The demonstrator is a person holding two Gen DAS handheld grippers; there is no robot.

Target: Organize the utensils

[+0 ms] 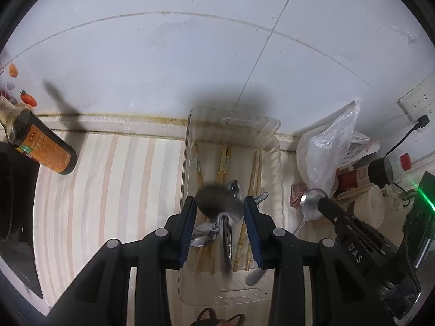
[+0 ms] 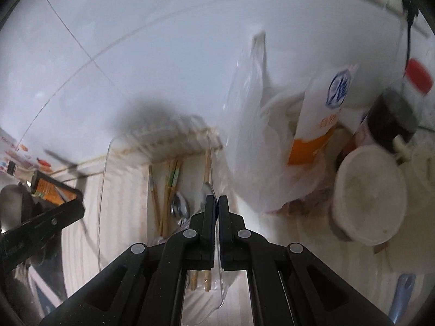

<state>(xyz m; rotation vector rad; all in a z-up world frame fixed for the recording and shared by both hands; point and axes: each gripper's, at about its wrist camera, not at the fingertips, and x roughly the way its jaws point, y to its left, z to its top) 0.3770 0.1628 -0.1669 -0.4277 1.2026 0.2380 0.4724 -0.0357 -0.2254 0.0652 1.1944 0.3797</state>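
Note:
A clear plastic tray (image 1: 277,146) on the striped counter holds several wooden chopsticks (image 1: 254,174) and metal spoons (image 1: 205,235). My left gripper (image 1: 219,205) is open right above the tray, and a blurred metal spoon (image 1: 217,199) hangs between its fingers in motion. My right gripper (image 2: 216,199) is shut on a metal spoon (image 1: 312,203), held edge-on just right of the tray (image 2: 104,168); in the left wrist view it sits at the tray's right side.
A dark sauce bottle (image 1: 44,146) lies at the left. A plastic bag (image 1: 326,152), jars and a round white lid (image 2: 367,195) crowd the right. A tiled wall stands behind. A blue handle (image 2: 402,296) lies at lower right.

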